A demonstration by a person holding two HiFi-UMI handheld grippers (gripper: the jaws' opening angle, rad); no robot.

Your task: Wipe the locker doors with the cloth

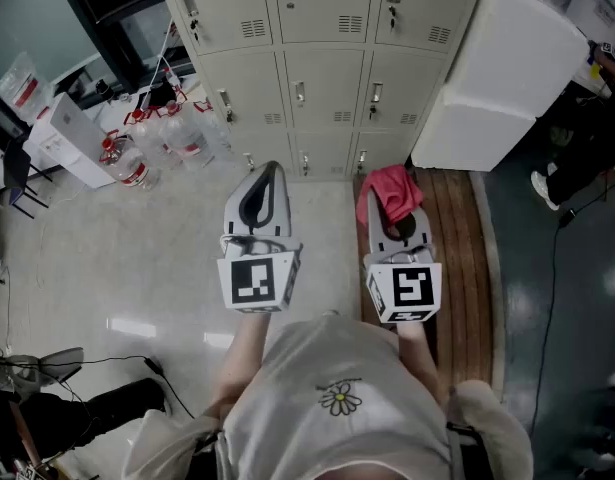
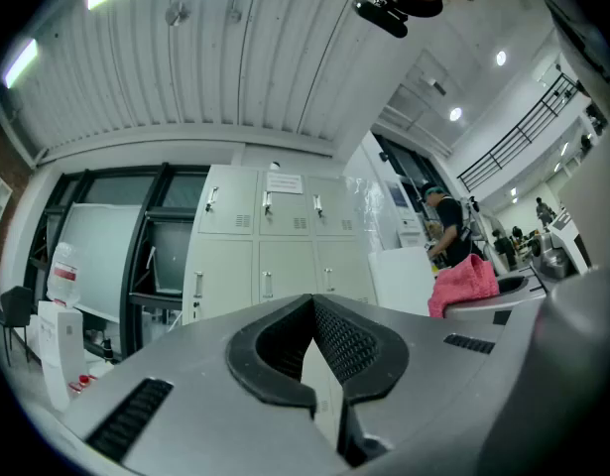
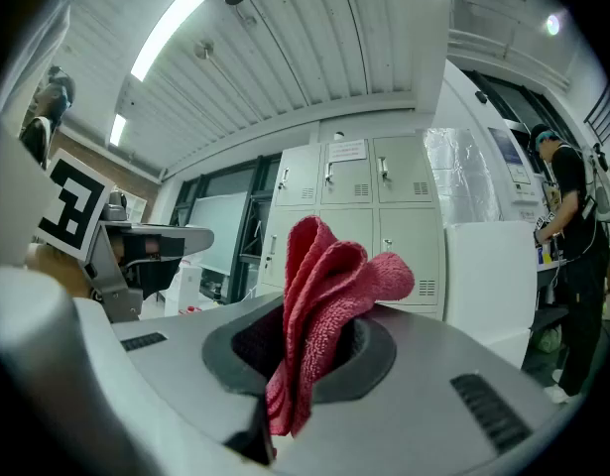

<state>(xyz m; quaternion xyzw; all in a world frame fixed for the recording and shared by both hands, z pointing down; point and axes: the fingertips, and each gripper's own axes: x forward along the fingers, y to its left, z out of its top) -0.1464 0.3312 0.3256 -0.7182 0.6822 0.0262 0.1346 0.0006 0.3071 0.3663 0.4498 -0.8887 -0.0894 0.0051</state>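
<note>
- Closed on nothing: left tongs (image 2: 312, 303), tips pressed together.
- Clamped on the red cloth (image 3: 324, 286): right tongs (image 3: 306, 350); the cloth bunches up above the tips.
- The cloth is held off the lockers (image 1: 322, 28), touching no door.
- A paper notice (image 2: 283, 181) is on an upper locker door; its print is too small to read.

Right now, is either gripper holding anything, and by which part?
Right gripper pinches the red cloth by its bunched middle; left gripper is shut, empty.
</note>
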